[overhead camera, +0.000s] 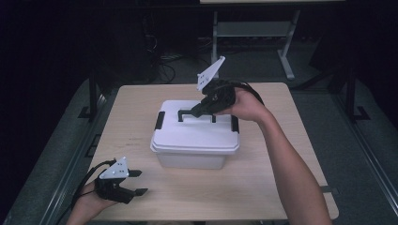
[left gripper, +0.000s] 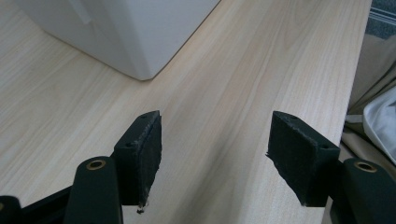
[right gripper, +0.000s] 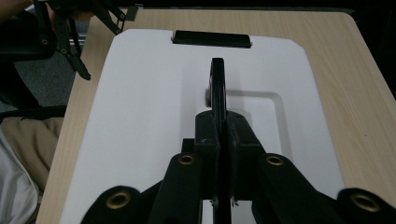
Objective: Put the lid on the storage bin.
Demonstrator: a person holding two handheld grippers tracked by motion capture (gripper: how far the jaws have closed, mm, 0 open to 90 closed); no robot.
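At the middle of the pale wooden tabletop stands a white rectangular plastic storage box with a flat white lid, black clip latches at its two short ends and a black carry handle on top. We see the right gripper reaching in over the lid, its fingers closed tight on that handle; in the right gripper view the pads meet on the thin black bar, which stands raised above its recess in the lid. The left gripper rests low at the near left corner of the tabletop, well apart from the box, its fingers spread wide and holding nothing, with a lower corner of the box ahead of them.

We judge the box rigid and smooth-walled, so its sides would likely slip between the pads; the handle is the natural hold, and the latches the points to work if the lid is to come off. We cannot tell whether it is loaded, so its weight is unknown. The narrow handle may pivot, and we expect the box to swing if lifted by one gripper alone.
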